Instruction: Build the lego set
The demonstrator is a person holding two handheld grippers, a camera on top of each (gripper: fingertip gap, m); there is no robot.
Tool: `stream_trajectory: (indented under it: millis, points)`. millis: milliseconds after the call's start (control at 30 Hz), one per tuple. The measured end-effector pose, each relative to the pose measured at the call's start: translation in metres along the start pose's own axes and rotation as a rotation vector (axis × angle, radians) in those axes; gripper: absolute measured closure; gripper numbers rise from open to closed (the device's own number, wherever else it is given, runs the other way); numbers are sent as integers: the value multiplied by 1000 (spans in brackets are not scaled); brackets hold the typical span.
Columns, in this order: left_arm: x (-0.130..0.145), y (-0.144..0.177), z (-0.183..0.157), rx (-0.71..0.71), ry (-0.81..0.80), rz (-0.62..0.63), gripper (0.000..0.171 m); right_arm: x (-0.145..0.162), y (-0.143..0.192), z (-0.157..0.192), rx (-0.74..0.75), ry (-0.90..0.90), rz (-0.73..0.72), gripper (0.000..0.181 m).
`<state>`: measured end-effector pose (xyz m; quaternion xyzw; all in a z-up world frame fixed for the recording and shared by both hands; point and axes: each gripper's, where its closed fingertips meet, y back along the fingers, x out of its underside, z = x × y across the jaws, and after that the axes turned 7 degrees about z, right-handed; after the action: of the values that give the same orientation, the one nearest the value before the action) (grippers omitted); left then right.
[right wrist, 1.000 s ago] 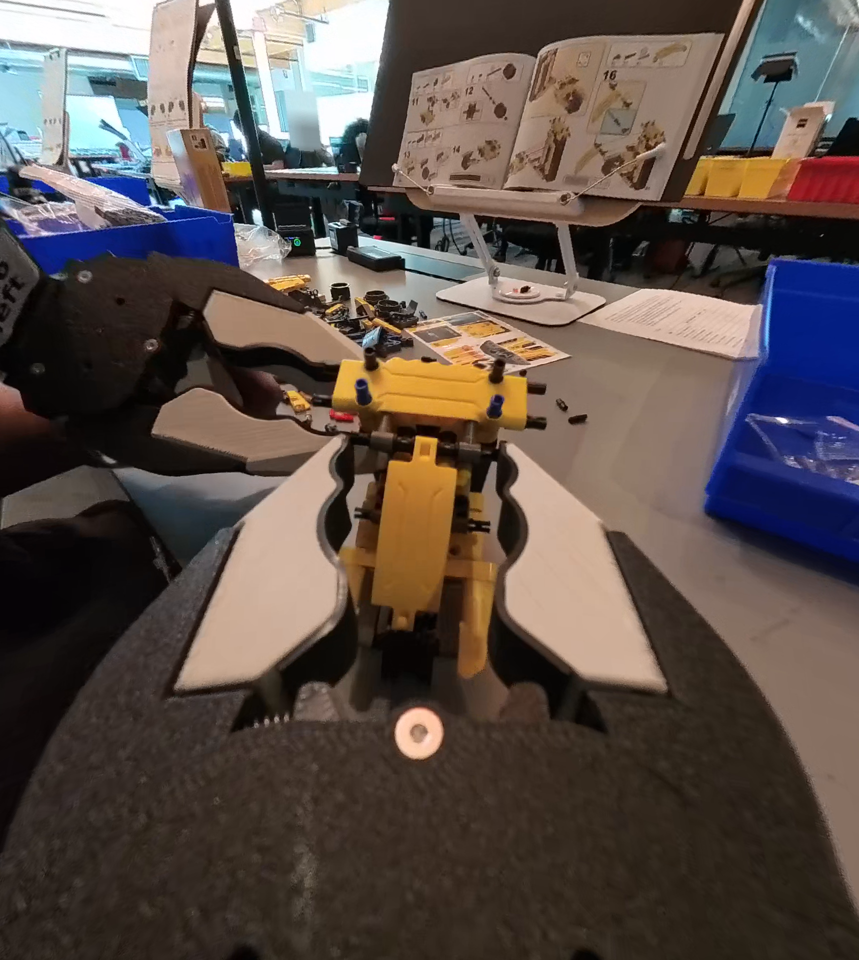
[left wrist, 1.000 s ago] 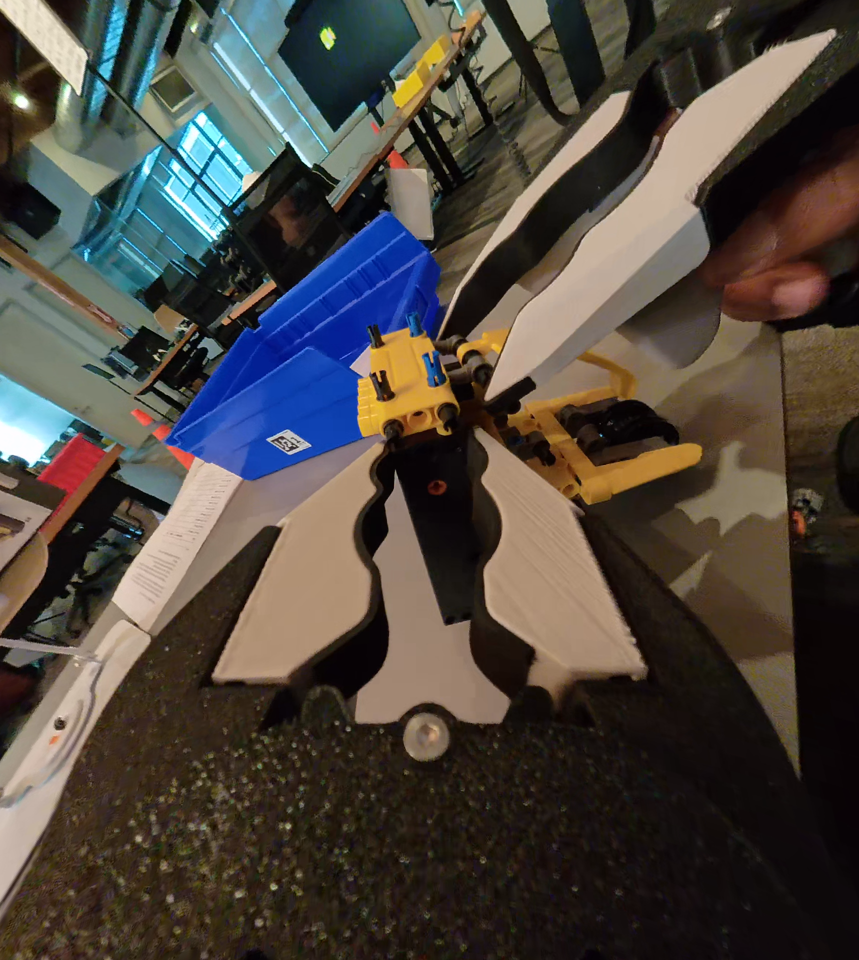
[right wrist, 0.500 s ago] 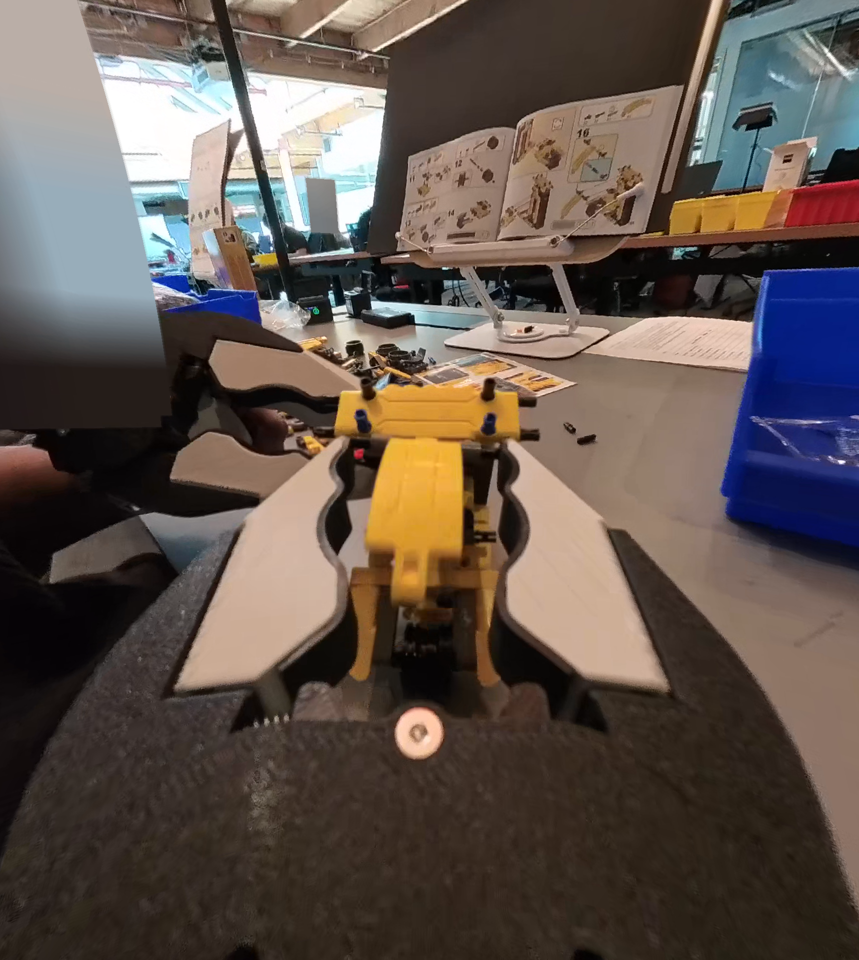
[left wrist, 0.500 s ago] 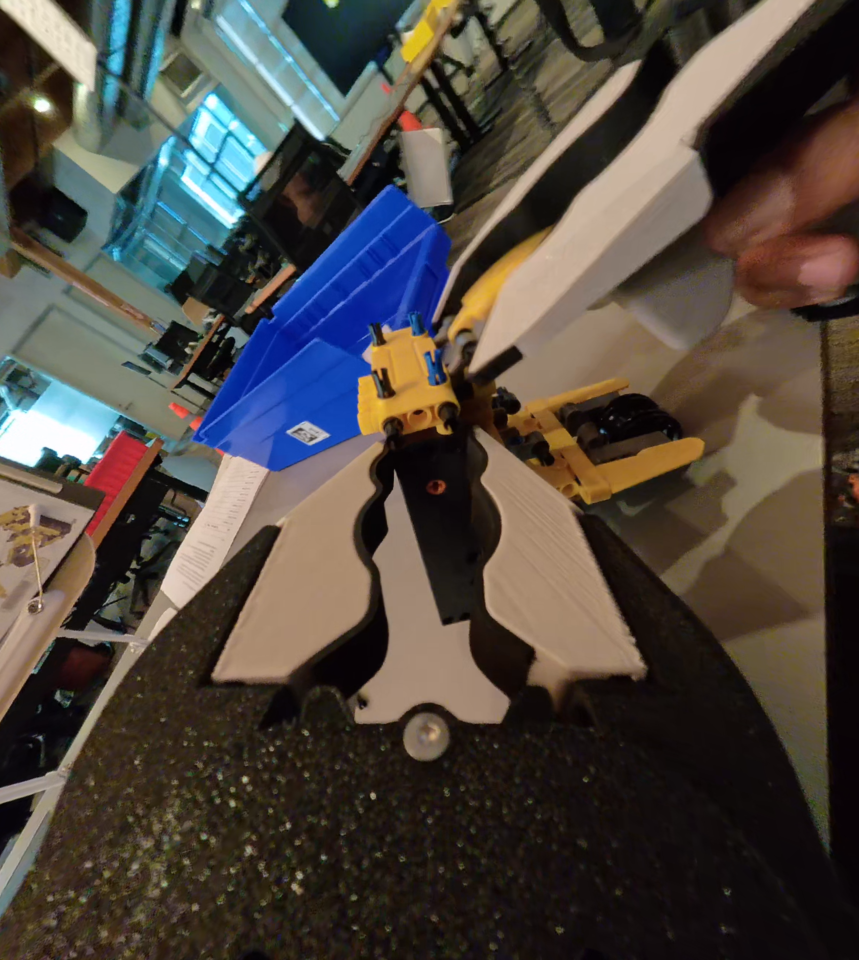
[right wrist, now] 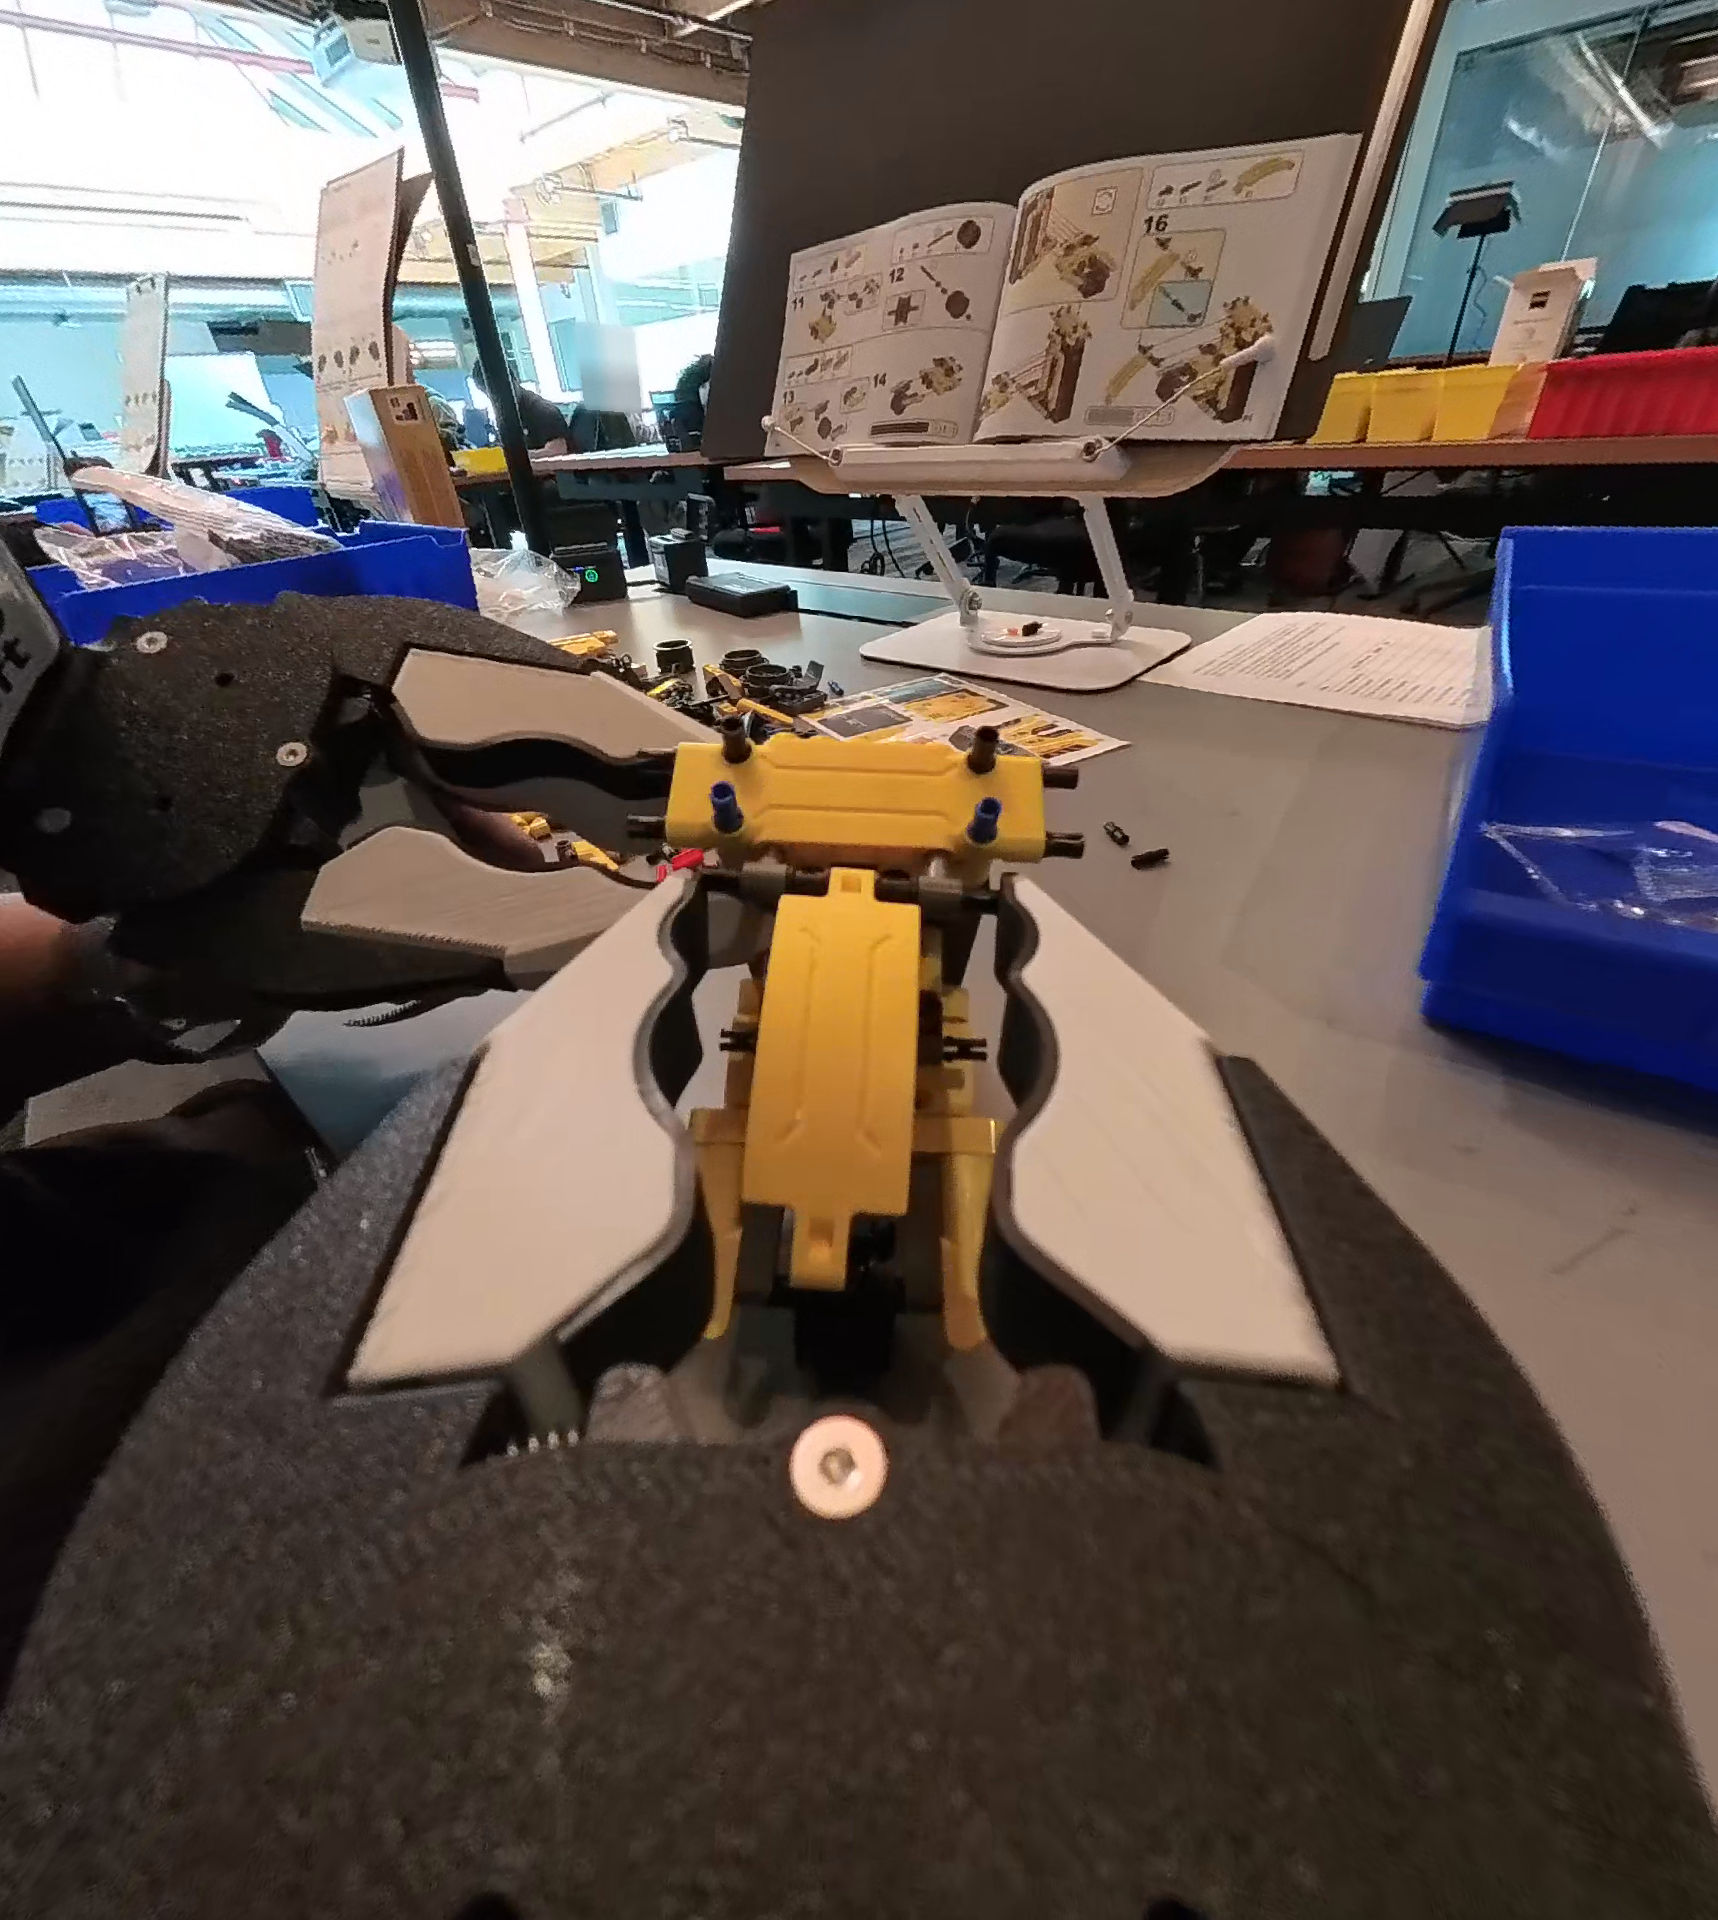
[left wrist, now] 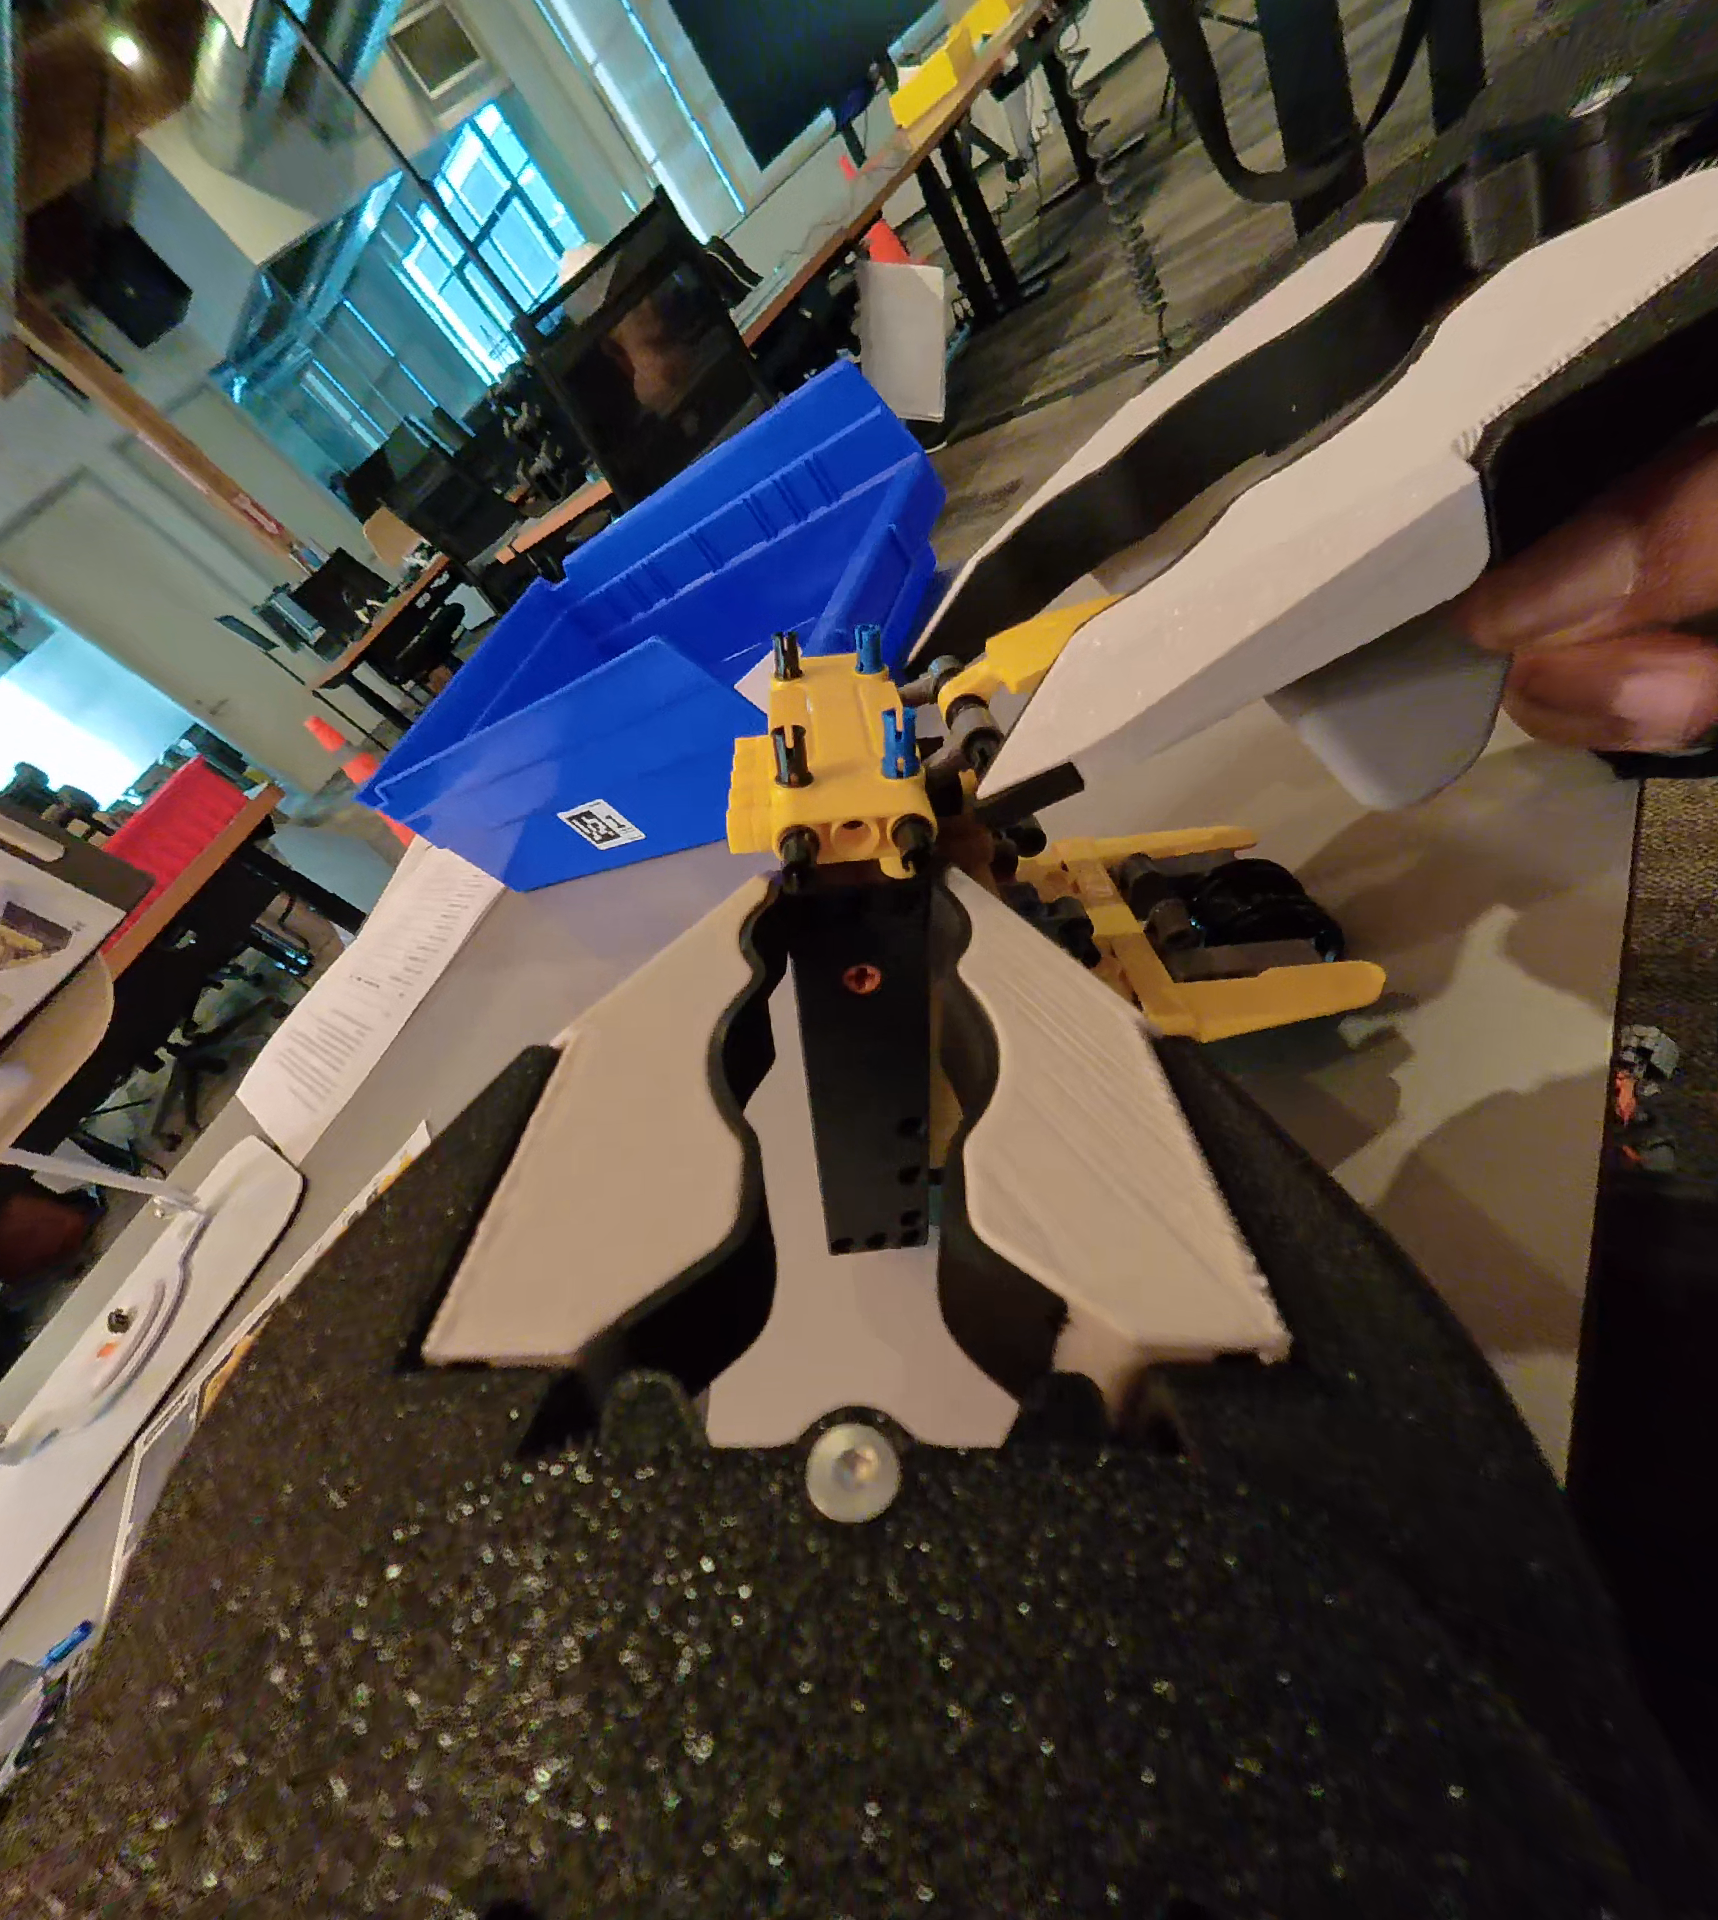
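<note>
Both grippers clamp one yellow brick model [right wrist: 839, 1049]: left gripper [left wrist: 860, 904] on its black beam [left wrist: 865, 1081], right gripper [right wrist: 839, 894] around its body.

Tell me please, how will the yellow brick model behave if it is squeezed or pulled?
The yellow brick model is probably light and rigid, being hard plastic. It may come apart under a pull, since pins join its pieces. The right gripper and left gripper both clamp it, so twisting could pop a joint.

Left gripper [left wrist: 860, 894] clamps a black beam [left wrist: 865, 1081] of the yellow brick model [left wrist: 839, 758] beside a blue bin [left wrist: 668, 665]
</note>
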<state>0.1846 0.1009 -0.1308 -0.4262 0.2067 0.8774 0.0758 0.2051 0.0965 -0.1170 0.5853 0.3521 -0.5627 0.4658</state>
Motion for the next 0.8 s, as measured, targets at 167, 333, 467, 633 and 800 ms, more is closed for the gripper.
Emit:
stream_trajectory:
  millis: [167,333,467,633,800]
  points:
    - [0,0,1,12,41,-7,145,1,-1,0,4,-5,6,126]
    - [0,-1,1,9,47,-11,145,3,-2,0,8,-11,12,126]
    - [0,-1,1,10,53,-10,145,4,-3,0,11,-12,16,126]
    - [0,0,1,1,50,-24,145,3,-3,1,-7,-32,4,126]
    - [-5,3,-2,51,159,-77,141,2,-3,0,2,-32,-2,126]
